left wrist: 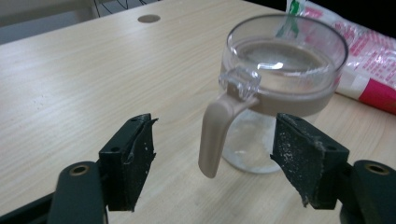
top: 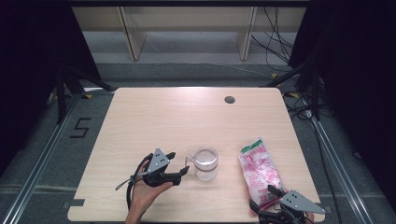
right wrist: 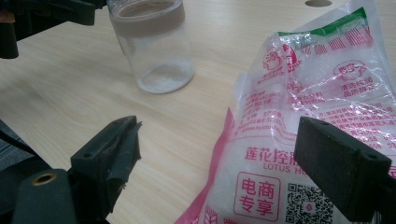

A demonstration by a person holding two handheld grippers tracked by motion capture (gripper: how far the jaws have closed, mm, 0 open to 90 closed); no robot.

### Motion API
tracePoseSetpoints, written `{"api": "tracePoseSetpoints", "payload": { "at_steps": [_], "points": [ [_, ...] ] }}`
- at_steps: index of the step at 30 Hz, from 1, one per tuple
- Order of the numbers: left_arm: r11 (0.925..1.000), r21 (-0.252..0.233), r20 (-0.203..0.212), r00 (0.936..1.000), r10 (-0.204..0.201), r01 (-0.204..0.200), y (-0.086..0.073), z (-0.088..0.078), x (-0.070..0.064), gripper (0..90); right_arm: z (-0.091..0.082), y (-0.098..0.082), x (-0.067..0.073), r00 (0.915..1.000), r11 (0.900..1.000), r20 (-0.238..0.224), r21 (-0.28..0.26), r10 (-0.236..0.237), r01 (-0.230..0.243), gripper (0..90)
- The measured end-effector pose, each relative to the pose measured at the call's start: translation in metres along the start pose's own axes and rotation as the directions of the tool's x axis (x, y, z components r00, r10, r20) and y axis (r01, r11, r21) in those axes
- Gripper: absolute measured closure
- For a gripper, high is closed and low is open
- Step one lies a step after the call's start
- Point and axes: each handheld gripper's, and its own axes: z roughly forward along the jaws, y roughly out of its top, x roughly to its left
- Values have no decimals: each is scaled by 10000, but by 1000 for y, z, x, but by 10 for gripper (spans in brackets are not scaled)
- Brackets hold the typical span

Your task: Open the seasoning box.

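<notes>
Standing upright on the pale wooden worktop, the glass jar sits toward the near edge, roughly midway across, with a little white powder on its bottom and a beige band round its neck. Its beige handle points toward the left tongs, which lie just beside it on the person's left. In the left gripper view the handle hangs in the gap between the two black jaws, closer to the middle than to either one, and touches neither pad; those jaws are spread wide and grip nothing. A pink and white plastic bag of white grains lies flat to the right of the jar, near but apart from it. The right tongs rest at the bag's near end by the worktop's front edge, jaws wide apart, one over the bare wood and the other over the printed bag, clamping nothing.
</notes>
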Motion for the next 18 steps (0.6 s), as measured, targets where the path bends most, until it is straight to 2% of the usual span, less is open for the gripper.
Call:
{"api": "tracePoseSetpoints", "payload": {
  "at_steps": [5, 7, 9, 11, 14, 15, 16, 17, 18],
  "points": [
    [9993, -282, 66, 9997, 239, -237, 12, -4, 0, 350, 1, 0, -1, 9999, 9999, -8, 94, -130, 130, 153],
    [9986, -437, 66, 9995, 313, -310, 16, -5, 1, 421, 1, 0, 0, 10000, 10000, -18, 45, -70, 70, 153],
    [9963, -574, 56, 9979, 642, -638, 20, -7, 1, 532, 0, 0, 0, 9999, 9999, -27, 92, -108, 109, 153],
    [9930, -674, -162, 9952, 962, -971, 22, -8, 0, 662, 0, 1, 0, 9999, 9998, -33, 83, -159, 159, 153],
    [9875, -773, -344, 9903, 1350, -1373, 26, -6, -1, 808, 1, 0, 0, 9999, 9999, -49, 76, -91, 91, 153],
    [9855, -743, -360, 9880, 1505, -1529, 26, -5, 0, 835, 1, 1, 0, 9999, 9998, -1, 112, -171, 171, 154],
    [9854, -768, -321, 9882, 1501, -1522, 27, -4, -1, 852, 0, 1, 2, 10000, 9998, 18, 174, 43, -44, 154],
    [9850, -758, -240, 9878, 1538, -1552, 27, -3, -2, 867, 2, 1, 0, 9997, 9997, -62, 34, -227, 228, 154],
    [9840, -750, -158, 9869, 1607, -1614, 28, -2, -2, 881, 1, 1, 1, 9999, 9998, 0, 163, -135, 135, 154]
  ]
}}
